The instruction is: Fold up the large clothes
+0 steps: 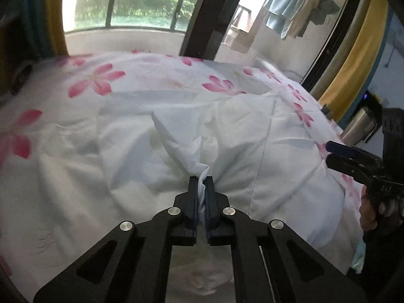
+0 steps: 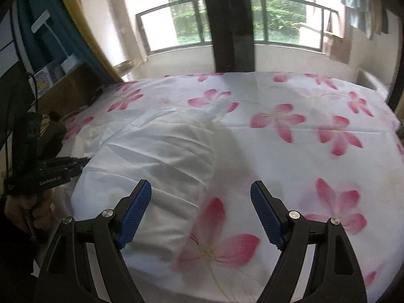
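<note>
A large white garment [image 1: 176, 136] lies crumpled on a bed covered by a white sheet with pink flowers [image 1: 96, 80]. My left gripper [image 1: 201, 180] is shut on a bunched fold of the white garment, pinched between its pads. The right gripper shows at the right edge of the left wrist view [image 1: 330, 151], over the garment's right side. In the right wrist view the right gripper [image 2: 201, 194] is open and empty above the garment's [image 2: 156, 156] right edge. The left gripper [image 2: 75, 164] shows at the left there, at the garment's near-left edge.
The flowered sheet [image 2: 303, 131] spreads far and right. Behind the bed are a dark window post [image 2: 232, 22] and balcony railing. A wooden shelf with books [image 2: 63, 85] stands at the left. A metal flask [image 1: 363, 126] sits at the right. Clothes hang top right [image 1: 290, 7].
</note>
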`<action>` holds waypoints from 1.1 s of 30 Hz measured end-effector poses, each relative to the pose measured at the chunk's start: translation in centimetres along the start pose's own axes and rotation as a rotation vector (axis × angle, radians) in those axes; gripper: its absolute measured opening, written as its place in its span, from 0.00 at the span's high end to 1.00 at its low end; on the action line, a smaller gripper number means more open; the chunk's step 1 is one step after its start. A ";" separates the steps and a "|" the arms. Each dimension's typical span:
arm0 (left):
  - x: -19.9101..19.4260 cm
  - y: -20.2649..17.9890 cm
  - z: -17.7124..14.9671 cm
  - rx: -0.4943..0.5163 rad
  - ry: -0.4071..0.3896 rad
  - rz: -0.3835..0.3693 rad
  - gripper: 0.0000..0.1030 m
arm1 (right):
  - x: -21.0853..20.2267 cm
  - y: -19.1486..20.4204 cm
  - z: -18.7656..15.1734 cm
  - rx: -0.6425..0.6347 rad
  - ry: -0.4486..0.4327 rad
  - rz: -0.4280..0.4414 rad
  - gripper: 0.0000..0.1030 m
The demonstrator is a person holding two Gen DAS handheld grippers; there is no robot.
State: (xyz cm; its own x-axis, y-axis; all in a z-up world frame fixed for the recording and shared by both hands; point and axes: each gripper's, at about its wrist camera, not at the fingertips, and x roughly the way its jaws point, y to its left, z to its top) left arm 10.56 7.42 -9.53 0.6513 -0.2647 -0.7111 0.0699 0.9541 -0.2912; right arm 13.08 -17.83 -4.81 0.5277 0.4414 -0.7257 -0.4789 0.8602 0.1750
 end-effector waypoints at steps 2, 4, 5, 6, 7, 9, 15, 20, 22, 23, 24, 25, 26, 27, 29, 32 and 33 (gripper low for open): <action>-1.7 0.3 0.0 -0.018 -0.026 0.035 0.96 | 1.0 0.7 -0.1 -0.027 0.017 0.011 0.21; -3.1 1.0 0.0 -0.036 -0.039 0.066 0.96 | 2.1 1.5 -0.4 -0.071 0.033 0.012 0.21; -3.6 1.5 -0.2 -0.050 -0.038 0.077 0.96 | 2.5 1.8 -0.7 -0.088 0.044 0.013 0.21; -3.7 1.9 -0.4 -0.060 -0.028 0.086 0.96 | 3.2 2.1 -1.0 -0.108 0.065 0.025 0.21; -3.5 2.2 -0.8 -0.063 -0.012 0.103 0.96 | 3.5 2.2 -1.3 -0.113 0.076 0.038 0.21; -2.8 2.7 -1.5 -0.075 0.019 0.127 0.96 | 4.2 2.5 -1.6 -0.115 0.084 0.054 0.21; -3.7 2.7 -1.6 -0.109 0.002 0.135 0.90 | 3.1 3.1 -1.3 -0.130 0.059 0.010 0.21; -6.2 1.1 -0.8 -0.082 -0.091 0.169 0.58 | 1.3 3.2 -0.9 -0.118 0.025 -0.024 0.19; -6.6 0.2 -0.5 -0.069 -0.113 0.139 0.55 | 1.7 3.4 -1.5 -0.125 0.038 -0.036 0.19; -6.6 -0.6 -0.5 -0.055 -0.122 0.124 0.51 | 1.9 3.6 -1.7 -0.122 0.038 -0.043 0.19; -6.5 -1.1 -0.4 -0.044 -0.123 0.114 0.49 | 2.3 3.6 -1.9 -0.120 0.040 -0.051 0.19; -6.0 -1.7 -0.4 -0.026 -0.116 0.099 0.44 | 2.8 3.8 -2.3 -0.124 0.036 -0.058 0.18; -5.4 -2.3 -0.5 -0.009 -0.099 0.095 0.43 | 3.2 3.9 -2.4 -0.125 0.031 -0.064 0.15; -4.7 -2.7 -0.5 0.004 -0.081 0.100 0.43 | 3.8 4.0 -2.5 -0.120 0.032 -0.077 0.13; -2.3 -3.3 -1.0 0.044 -0.005 0.151 0.43 | 4.1 4.1 -2.5 -0.111 0.031 -0.076 0.11; -0.3 -2.6 -1.9 0.020 0.061 0.221 0.43 | 4.3 4.8 -2.4 -0.143 0.029 -0.093 0.11; -0.3 -2.3 -2.0 0.011 0.052 0.222 0.43 | 4.3 5.0 -2.4 -0.149 0.027 -0.098 0.11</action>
State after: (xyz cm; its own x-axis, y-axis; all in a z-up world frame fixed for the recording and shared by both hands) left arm 8.64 5.00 -9.91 0.6121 -0.0550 -0.7888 -0.0621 0.9911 -0.1174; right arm 11.26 -12.28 -8.66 0.5590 0.3485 -0.7524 -0.5256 0.8507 0.0036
